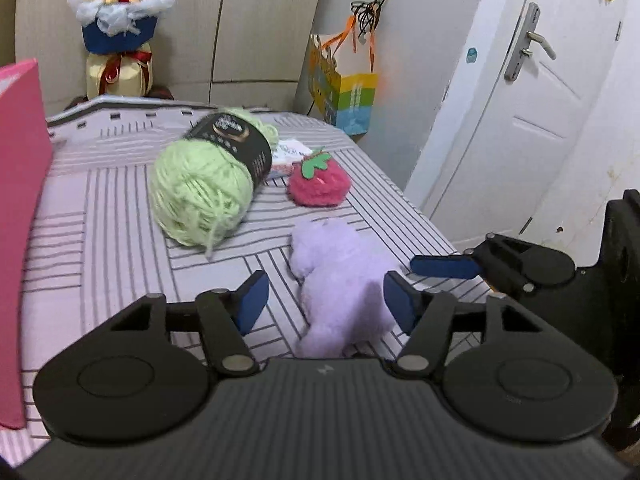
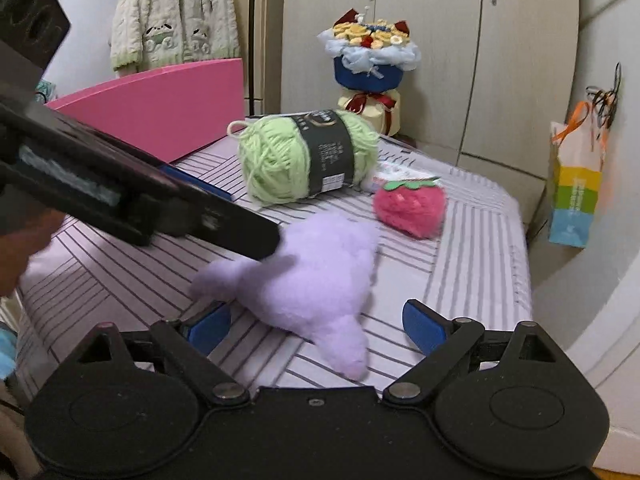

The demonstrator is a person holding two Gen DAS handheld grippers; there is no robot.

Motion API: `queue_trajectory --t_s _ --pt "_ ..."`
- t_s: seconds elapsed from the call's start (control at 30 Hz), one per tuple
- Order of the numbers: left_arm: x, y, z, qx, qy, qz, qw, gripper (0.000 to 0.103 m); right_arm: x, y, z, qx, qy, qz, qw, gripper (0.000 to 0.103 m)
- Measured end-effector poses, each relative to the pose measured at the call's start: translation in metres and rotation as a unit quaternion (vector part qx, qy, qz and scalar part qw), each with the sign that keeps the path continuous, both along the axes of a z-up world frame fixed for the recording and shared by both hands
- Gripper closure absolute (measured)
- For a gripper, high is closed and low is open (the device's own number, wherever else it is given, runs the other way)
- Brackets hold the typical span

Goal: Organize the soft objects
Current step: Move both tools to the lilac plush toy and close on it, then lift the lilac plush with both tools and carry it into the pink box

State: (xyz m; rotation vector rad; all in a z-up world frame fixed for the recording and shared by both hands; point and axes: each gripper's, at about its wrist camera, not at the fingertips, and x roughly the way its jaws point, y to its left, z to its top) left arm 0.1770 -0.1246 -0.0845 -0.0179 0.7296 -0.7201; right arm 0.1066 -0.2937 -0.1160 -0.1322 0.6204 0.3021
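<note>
A purple plush toy (image 1: 340, 272) lies on the striped bed sheet (image 1: 100, 220). My left gripper (image 1: 326, 300) is open and straddles its near end: the right pad touches the fur, the left pad stands clear of it. In the right wrist view the same purple plush (image 2: 312, 276) lies with a fin between the wide-apart pads of my open right gripper (image 2: 316, 326), untouched. Behind it are a green yarn ball (image 1: 200, 196) (image 2: 304, 156) with a dark label and a pink strawberry plush (image 1: 318, 182) (image 2: 410, 206).
A pink board (image 1: 20, 220) (image 2: 160, 104) stands along the bed's left side. A bouquet (image 1: 120, 20) sits by the wardrobe behind the bed. A colourful gift bag (image 1: 344, 96) hangs at the right, near a white door (image 1: 520, 120). A small packet (image 1: 288, 156) lies behind the strawberry.
</note>
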Motion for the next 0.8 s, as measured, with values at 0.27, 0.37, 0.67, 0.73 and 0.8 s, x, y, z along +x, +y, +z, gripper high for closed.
queue_trajectory --t_s 0.27,0.37,0.67,0.73,0.8 --pt "0.022 -0.005 -0.012 -0.020 0.062 0.005 0.9978 0.050 0.001 0.003 -0.005 0.084 0.012 -0.037 0.996 0.015" --pt "0.020 -0.006 -0.012 -0.018 0.062 0.006 0.9979 0.059 -0.001 0.010 -0.008 0.080 -0.001 -0.062 0.995 0.022" --pt "0.001 0.000 -0.017 -0.048 0.043 0.019 0.9978 0.068 -0.019 0.026 -0.016 0.052 -0.054 -0.110 0.991 0.037" --pt "-0.007 0.003 -0.017 -0.046 0.034 0.021 0.9982 0.069 -0.025 0.028 -0.017 0.054 -0.060 -0.107 0.991 0.037" --pt "-0.016 0.004 -0.015 -0.039 0.026 0.022 0.9987 0.069 -0.029 0.031 -0.016 0.051 -0.061 -0.104 0.991 0.036"
